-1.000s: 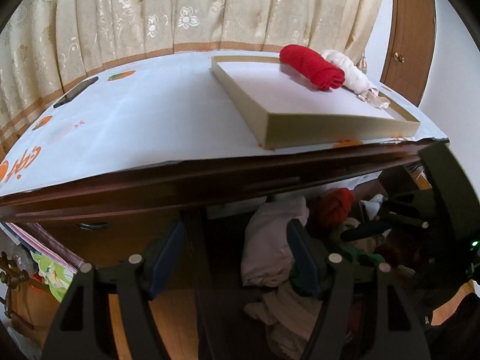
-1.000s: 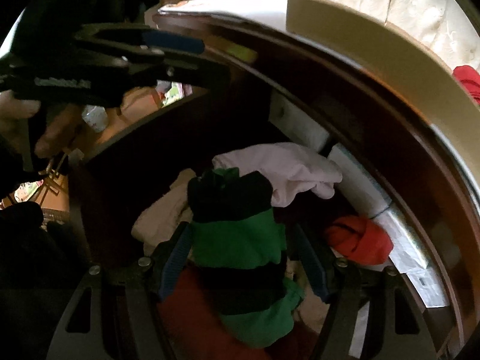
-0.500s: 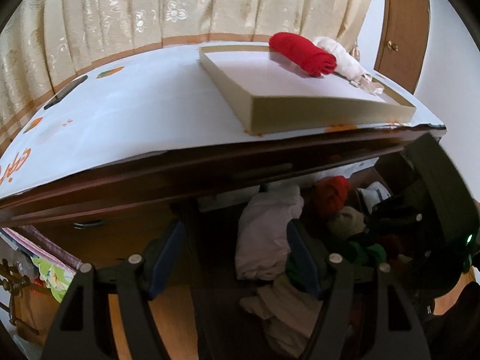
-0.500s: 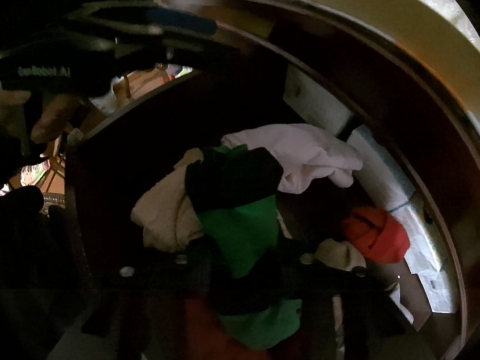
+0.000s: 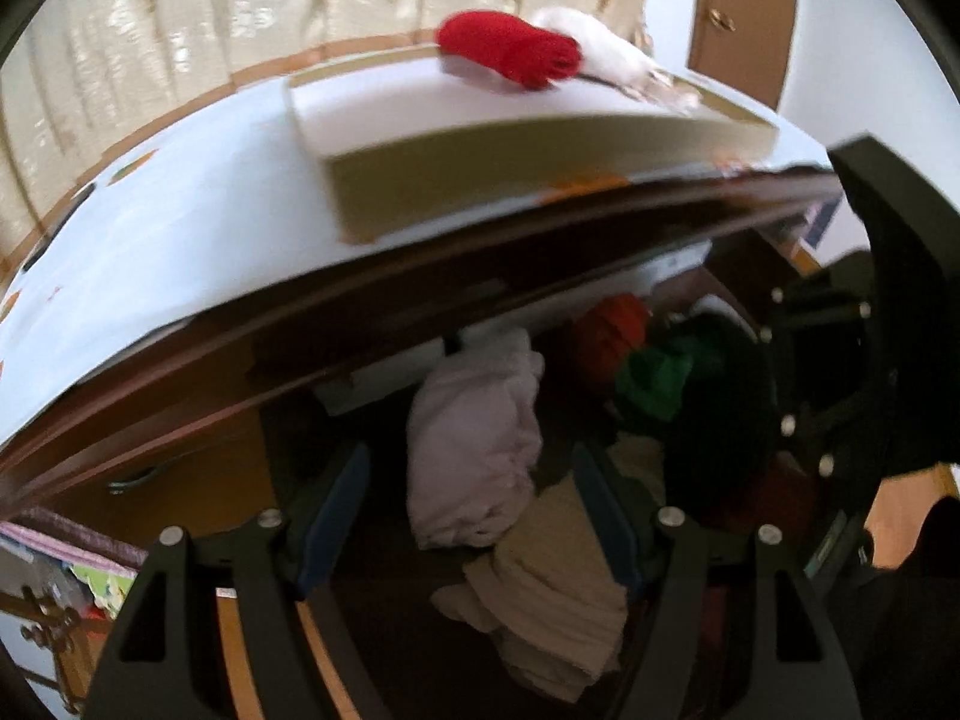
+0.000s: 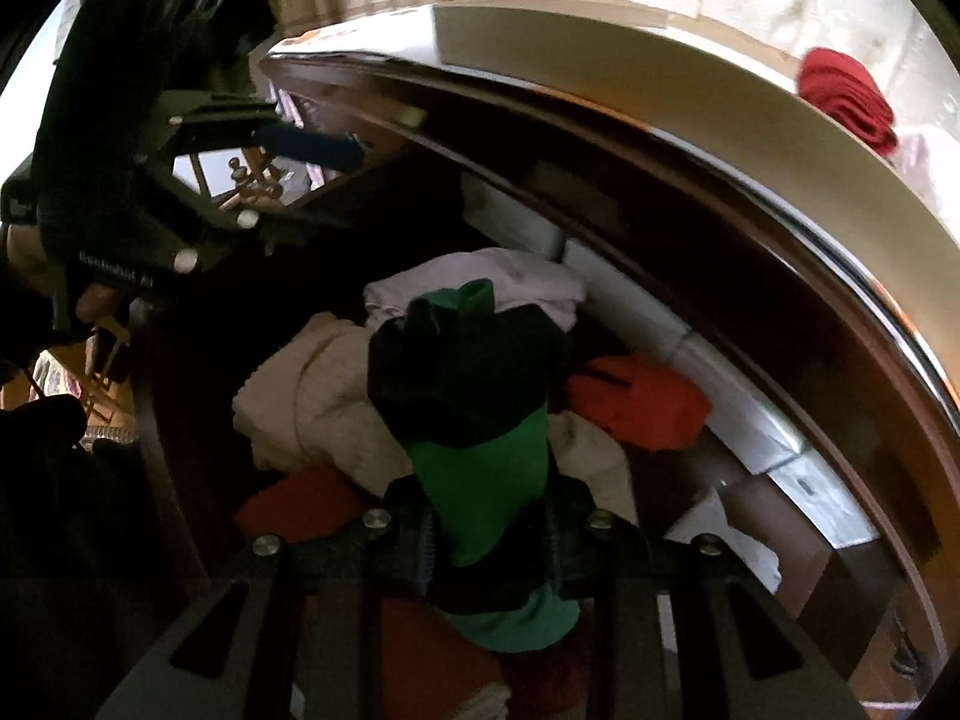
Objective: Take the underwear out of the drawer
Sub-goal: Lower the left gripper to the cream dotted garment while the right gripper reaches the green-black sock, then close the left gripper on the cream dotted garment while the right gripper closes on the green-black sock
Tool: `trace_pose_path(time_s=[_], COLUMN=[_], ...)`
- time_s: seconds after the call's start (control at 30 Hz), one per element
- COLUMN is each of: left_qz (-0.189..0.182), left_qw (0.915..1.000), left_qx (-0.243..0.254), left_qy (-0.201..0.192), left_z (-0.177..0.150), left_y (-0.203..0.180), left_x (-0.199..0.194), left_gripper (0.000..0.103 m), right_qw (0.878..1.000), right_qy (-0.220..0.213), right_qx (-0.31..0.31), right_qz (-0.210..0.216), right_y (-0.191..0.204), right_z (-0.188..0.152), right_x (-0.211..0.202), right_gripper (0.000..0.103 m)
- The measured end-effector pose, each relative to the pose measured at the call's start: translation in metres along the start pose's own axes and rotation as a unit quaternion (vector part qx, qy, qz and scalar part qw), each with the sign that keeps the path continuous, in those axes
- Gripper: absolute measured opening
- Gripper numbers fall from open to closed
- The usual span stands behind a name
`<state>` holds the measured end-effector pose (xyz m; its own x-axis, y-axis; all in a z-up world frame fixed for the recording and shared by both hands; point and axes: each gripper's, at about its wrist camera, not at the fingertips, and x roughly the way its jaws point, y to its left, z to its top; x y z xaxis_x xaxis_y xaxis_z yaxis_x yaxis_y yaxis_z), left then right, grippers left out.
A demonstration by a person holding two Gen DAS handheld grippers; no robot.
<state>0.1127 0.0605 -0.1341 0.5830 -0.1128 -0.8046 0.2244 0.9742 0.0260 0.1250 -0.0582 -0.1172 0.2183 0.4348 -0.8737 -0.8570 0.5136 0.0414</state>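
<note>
An open wooden drawer [image 6: 162, 420] holds a heap of folded underwear. My right gripper [image 6: 486, 540] is shut on a green-and-black piece [image 6: 474, 396], which stands up above the heap between its pads. The same piece [image 5: 660, 378] shows at the right of the left wrist view, beside the right gripper's body [image 5: 810, 390]. My left gripper [image 5: 468, 510] is open over the drawer's left part, with a pale pink piece [image 5: 474, 456] and a beige piece [image 5: 558, 600] below and beyond its fingers, which touch neither. A hand holds the left gripper, whose blue pad [image 6: 300, 144] shows in the right wrist view.
An orange-red piece [image 6: 636, 402] and another red one [image 6: 300, 504] lie in the drawer. On the dresser's white top stands a shallow beige box [image 5: 480, 174] with a red roll [image 5: 510, 54] and a white roll [image 5: 606, 54]. Curtains hang behind; a door [image 5: 738, 18] is at the right.
The right gripper's jaws closed on the green-and-black piece and raised it a little off the heap. The left gripper drifted towards the drawer and rolled, still open.
</note>
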Motion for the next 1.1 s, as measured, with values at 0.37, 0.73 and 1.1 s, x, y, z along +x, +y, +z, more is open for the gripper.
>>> trace_pose_path(time_s=[0.37,0.73,1.1], left_qz=[-0.044,-0.079,-0.084], left_qw=[0.9926,0.9831,0.9727], left_qx=[0.079,0.083,0.101], left_qy=[0.081,0.143,0.191], left_z=[-0.006,-0.012,-0.021], left_y=[-0.035,-0.046,-0.062], left_x=[0.027,0.045,0.069], left_gripper=[0.071,0.07,0.053], right_qw=[0.999,0.997,0.994], right_qy=[-0.016,-0.03,-0.047], right_qx=[0.043,0.064,0.09], right_qz=[0.0,0.036,0.047], right_y=[-0.023,-0.033,-0.039], right_z=[-0.019,-0.029,-0.035], right_x=[-0.015,-0.015,-0.021], right_gripper=[0.029,0.029,0.029])
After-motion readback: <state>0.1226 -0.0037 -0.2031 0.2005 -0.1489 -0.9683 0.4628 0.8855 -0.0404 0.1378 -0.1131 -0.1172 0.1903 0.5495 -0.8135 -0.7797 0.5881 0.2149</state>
